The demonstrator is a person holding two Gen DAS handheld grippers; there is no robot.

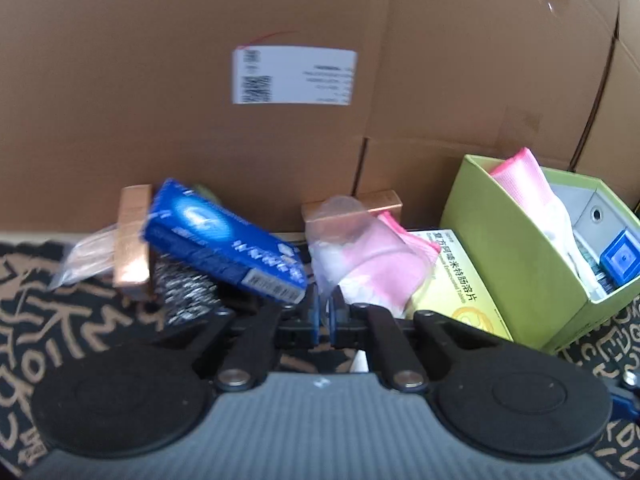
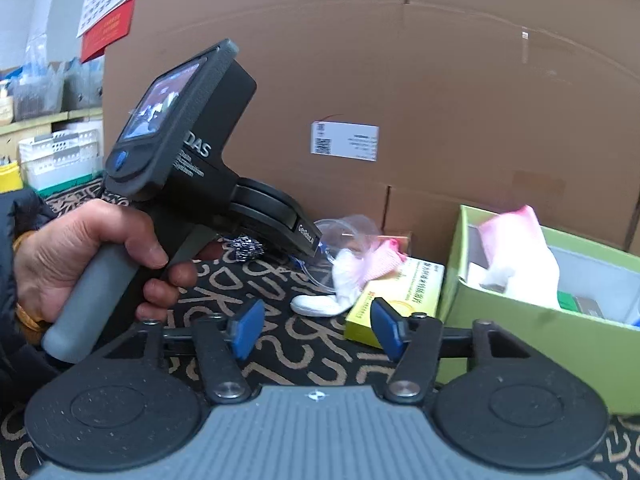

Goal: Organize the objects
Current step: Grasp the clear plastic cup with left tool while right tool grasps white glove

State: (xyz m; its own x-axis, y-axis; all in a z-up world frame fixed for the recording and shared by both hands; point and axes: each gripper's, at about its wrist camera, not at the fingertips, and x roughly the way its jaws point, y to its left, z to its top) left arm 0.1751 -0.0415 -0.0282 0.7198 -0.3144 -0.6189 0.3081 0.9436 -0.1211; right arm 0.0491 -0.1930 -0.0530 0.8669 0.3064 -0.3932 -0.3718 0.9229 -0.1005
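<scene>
Left claw (image 1: 328, 309) pressed almost shut, most likely pinching the near edge of the clear bag (image 1: 360, 256) with pink cloth inside. Bag right at 12 o'clock from that claw, touching the pads, its long side leaning toward 1 o'clock and resting partly on the yellow box (image 1: 456, 280). Green box (image 1: 520, 272) at 2 o'clock from the left claw, open on top, already with pink and blue things in it. Probably next: lift the bag and swing it over to 2 o'clock, high enough to clear the green wall.

Right claw (image 2: 316, 332) spread wide, holding nothing, low over the patterned tabletop (image 2: 280, 364). Bag at 12 o'clock from it, farther off. Left hand nearer, so its job.
</scene>
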